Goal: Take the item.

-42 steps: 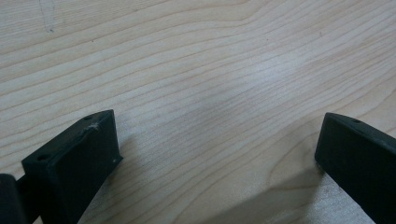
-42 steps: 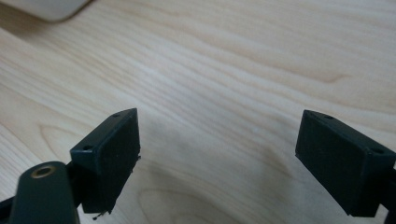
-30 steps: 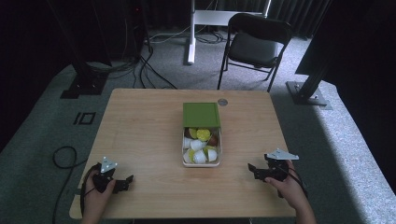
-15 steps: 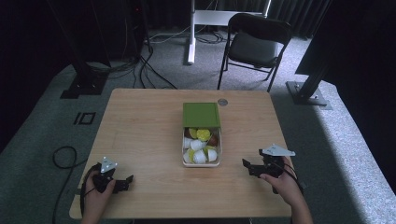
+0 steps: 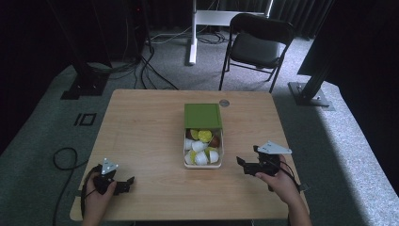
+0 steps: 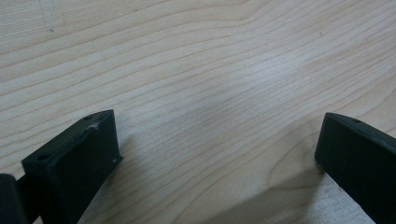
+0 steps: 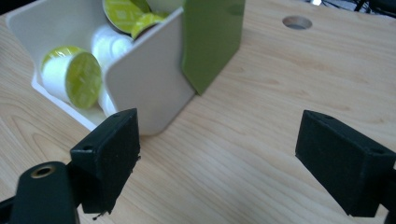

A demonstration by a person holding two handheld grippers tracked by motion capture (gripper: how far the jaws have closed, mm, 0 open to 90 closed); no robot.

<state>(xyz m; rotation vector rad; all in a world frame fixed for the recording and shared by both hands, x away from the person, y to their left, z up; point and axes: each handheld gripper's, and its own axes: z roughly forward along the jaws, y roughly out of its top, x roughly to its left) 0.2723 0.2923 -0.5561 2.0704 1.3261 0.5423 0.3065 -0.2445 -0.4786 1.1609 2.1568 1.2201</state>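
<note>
Two claws sit over the pale wooden tabletop (image 5: 150, 132), and the work turns on the white rectangular plastic tray (image 5: 202, 165) of small foil-topped capsules (image 5: 200, 147) at its middle. Take that tray as the landmark: its long axis runs away from the person, and a green sleeve-like lid (image 5: 203, 116) covers its far half, leaving the near half open with white and yellow-green capsules heaped inside.

The right claw (image 5: 248, 162) hangs just to the right of the tray's near end, pointed toward it, close but not touching. In the right gripper view the tray's white corner wall (image 7: 144, 79) and the edge of the green lid (image 7: 210, 42) stand just beyond the left-hand jaw, with bare wood between the two jaws. This claw (image 7: 219, 158) is spread wide and grips nothing.

The left claw (image 5: 123, 184) rests well apart from the tray, off to its left near the tabletop's near edge. In the left gripper view its jaws stand wide, with plain wood grain between them (image 6: 215, 154); it too holds nothing.

So the right hand is plainly the nearer one, and I would judge any reach for the tray or a capsule falls to it, moving leftward from where it hangs.
</note>
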